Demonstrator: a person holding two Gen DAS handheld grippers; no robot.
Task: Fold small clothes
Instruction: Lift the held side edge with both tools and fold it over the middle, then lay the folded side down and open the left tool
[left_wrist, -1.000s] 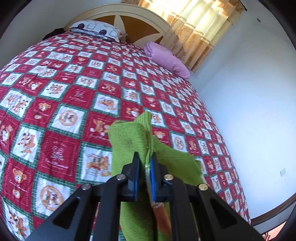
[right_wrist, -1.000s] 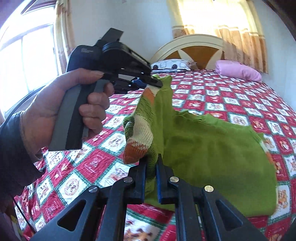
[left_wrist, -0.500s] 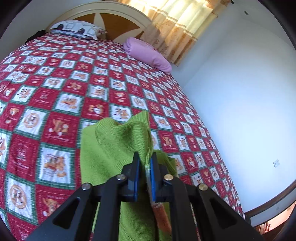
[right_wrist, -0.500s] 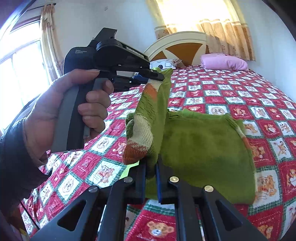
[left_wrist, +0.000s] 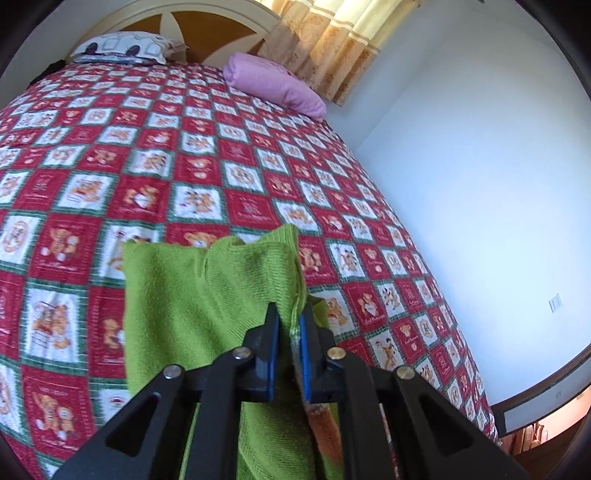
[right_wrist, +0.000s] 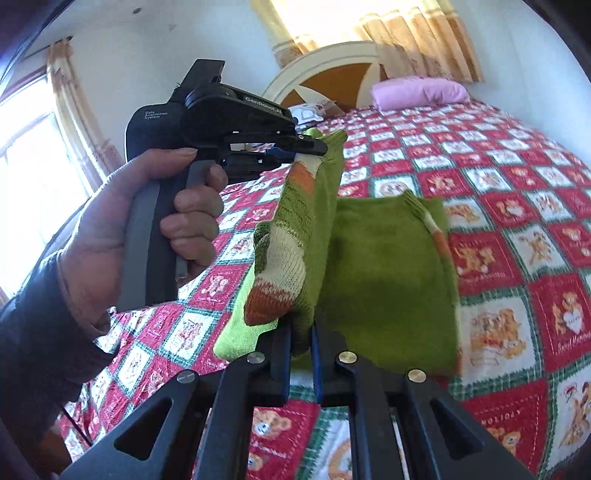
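Right wrist view: nearest the lens, the right gripper (right_wrist: 301, 345) is clamping its two blue-lined jaws on the edge of a green knit sweater (right_wrist: 384, 266), just below a cuff banded in orange and cream. The sweater's body is lying on the bed's quilt (right_wrist: 517, 177), a red, white and green patchwork printed with teddy bears, while one part is being held up off it. To the left, a hand (right_wrist: 122, 229) in a dark sleeve is gripping the grey handle of the left gripper (right_wrist: 314, 146), which is pinching the sweater's upper edge. White lettering on its black housing reads "Data Acquisition System"; a second word beside it is too blurred to read. Farther back, a pink pillow (right_wrist: 417, 92) is resting by the headboard (right_wrist: 332, 70).

Left wrist view: the jaws are closing tight on the green knit.
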